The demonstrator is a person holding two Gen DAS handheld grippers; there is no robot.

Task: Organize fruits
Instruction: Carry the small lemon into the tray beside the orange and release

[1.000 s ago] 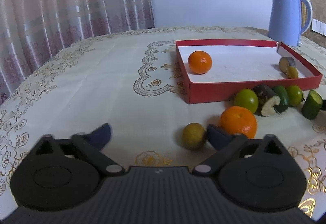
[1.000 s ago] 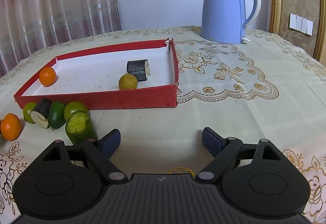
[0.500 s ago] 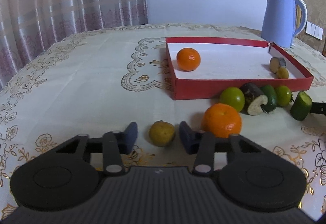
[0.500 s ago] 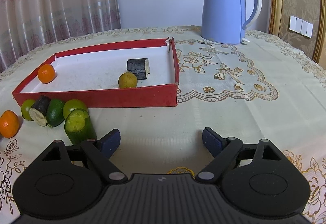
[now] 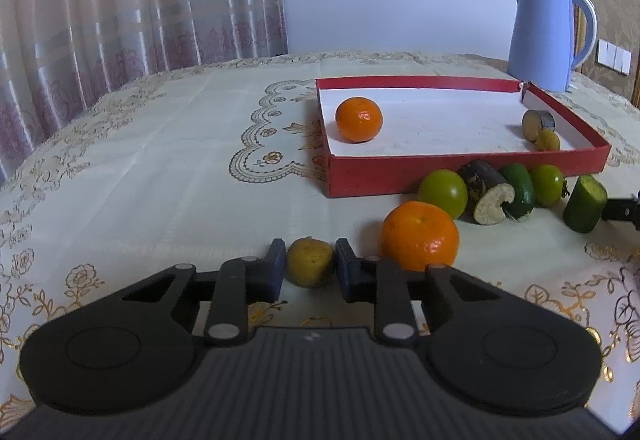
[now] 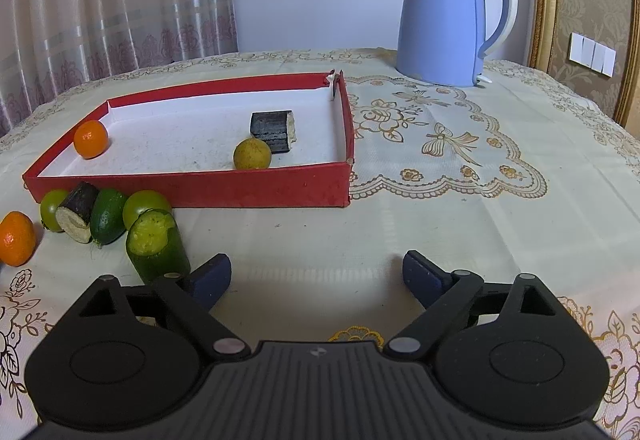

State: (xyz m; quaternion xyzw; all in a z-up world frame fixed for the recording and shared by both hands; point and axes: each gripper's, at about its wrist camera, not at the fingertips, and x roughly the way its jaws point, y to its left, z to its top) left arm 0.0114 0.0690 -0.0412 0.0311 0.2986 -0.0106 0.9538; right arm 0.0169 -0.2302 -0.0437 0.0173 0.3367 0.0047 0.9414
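Left tongs (image 5: 310,263) pinch a round, dull yellow-brown fruit (image 5: 310,262).

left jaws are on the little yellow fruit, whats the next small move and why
Probably lift it straight up. The left gripper is shut on the small yellow fruit, which still sits on the tablecloth beside the orange. The red tray has a raised wall, so the fruit needs height before it goes across.
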